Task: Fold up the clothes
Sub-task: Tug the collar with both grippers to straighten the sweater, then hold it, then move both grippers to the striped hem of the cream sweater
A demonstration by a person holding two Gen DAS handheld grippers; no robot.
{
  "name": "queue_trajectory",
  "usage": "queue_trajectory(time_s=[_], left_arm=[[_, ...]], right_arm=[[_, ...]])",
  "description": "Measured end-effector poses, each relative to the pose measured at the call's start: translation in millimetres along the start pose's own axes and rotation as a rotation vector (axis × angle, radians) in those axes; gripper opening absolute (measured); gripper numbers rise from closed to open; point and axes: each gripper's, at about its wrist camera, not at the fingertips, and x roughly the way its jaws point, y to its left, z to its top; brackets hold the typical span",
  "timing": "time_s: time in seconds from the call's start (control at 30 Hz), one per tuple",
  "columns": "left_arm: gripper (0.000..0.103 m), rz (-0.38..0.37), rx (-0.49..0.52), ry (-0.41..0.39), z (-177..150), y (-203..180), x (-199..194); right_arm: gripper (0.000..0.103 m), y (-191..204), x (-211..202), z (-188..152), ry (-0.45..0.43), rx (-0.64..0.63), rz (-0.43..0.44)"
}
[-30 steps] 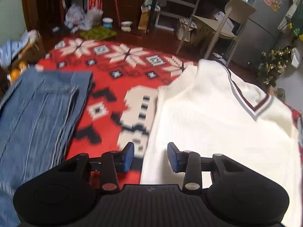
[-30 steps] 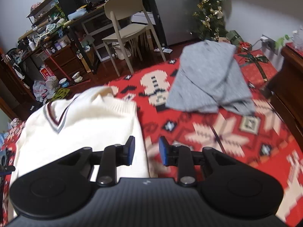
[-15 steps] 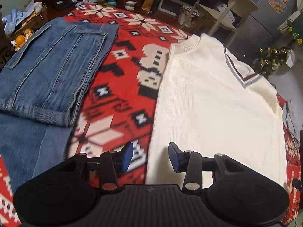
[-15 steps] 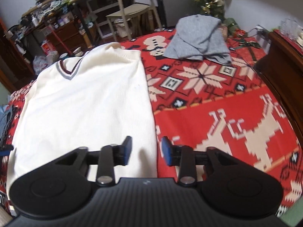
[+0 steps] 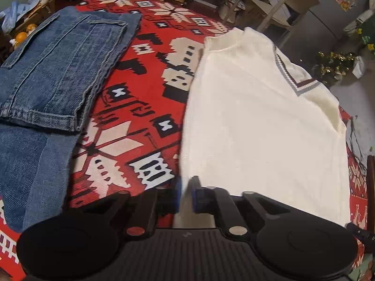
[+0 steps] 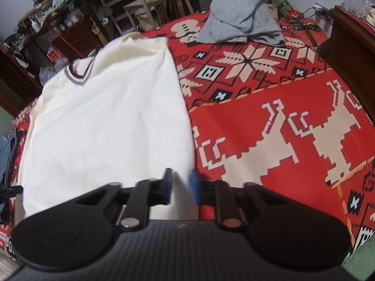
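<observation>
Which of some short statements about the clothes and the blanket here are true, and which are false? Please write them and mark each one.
1. The sweater is white with a striped V-neck. True.
2. The jeans lie on top of the sweater. False: they lie apart from it, with a strip of blanket showing between them.
3. A grey garment lies on the blanket, beyond the sweater. True.
4. The blanket is plain blue. False: it is red, with white and black patterns.
</observation>
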Motion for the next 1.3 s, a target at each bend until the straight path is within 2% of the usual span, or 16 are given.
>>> queue_trajectory(time_s=[0.13, 0.27, 0.4, 0.43, 0.5, 0.63, 0.73, 0.93, 1.1, 1.2, 1.3], left_arm=[[0.004, 0.020, -0.035, -0.031, -0.3, 5.8, -7.2], [0.004, 0.013, -0.076, -0.043, 0.5, 12.7, -12.3], [0.006, 0.035, -0.041, -0.034, 0.2, 6.0, -10.0], [0.007, 0.039, -0.035, -0.037, 0.1, 5.2, -10.3], [0.008, 0.008, -0.046, -0.051, 0.3, 7.7, -14.8], [0.009, -0.105, -0.080, -0.060, -0.9, 11.6, -26.6], [0.009, -0.151, -0.060, -0.023, -4.5, 3.6, -32.3], [0.009, -0.143, 0.038, 0.040, -17.7, -23.1, -38.6], [0.009, -0.134, 0.099, 0.054, -32.2, -33.9, -41.9], [0.009, -0.118, 0.114, 0.057, -37.9, -36.2, -40.9], [0.009, -0.090, 0.131, 0.056, -41.4, -39.2, -38.2]], right_arm=[[0.005, 4.6, -0.5, 0.5, -0.005, -0.029, -0.062], [0.006, -7.7, -1.5, 1.3, -0.001, 0.026, -0.058], [0.019, -14.1, -8.2, 0.5, -0.005, 0.054, -0.040], [0.019, -16.8, -10.8, -0.7, -0.003, 0.067, -0.033], [0.019, -22.1, -16.1, -3.4, 0.002, 0.092, -0.019], [0.019, -21.6, -22.7, -10.2, 0.033, 0.090, -0.003], [0.019, -20.3, -27.7, -12.8, 0.042, 0.087, -0.003], [0.016, -20.6, -31.0, -17.4, 0.083, 0.080, -0.021], [0.016, -21.4, -28.9, -21.0, 0.117, 0.078, -0.015], [0.016, -15.9, -23.5, -22.8, 0.143, 0.053, -0.013], [0.016, -3.5, -18.3, -26.0, 0.152, -0.016, -0.059]])
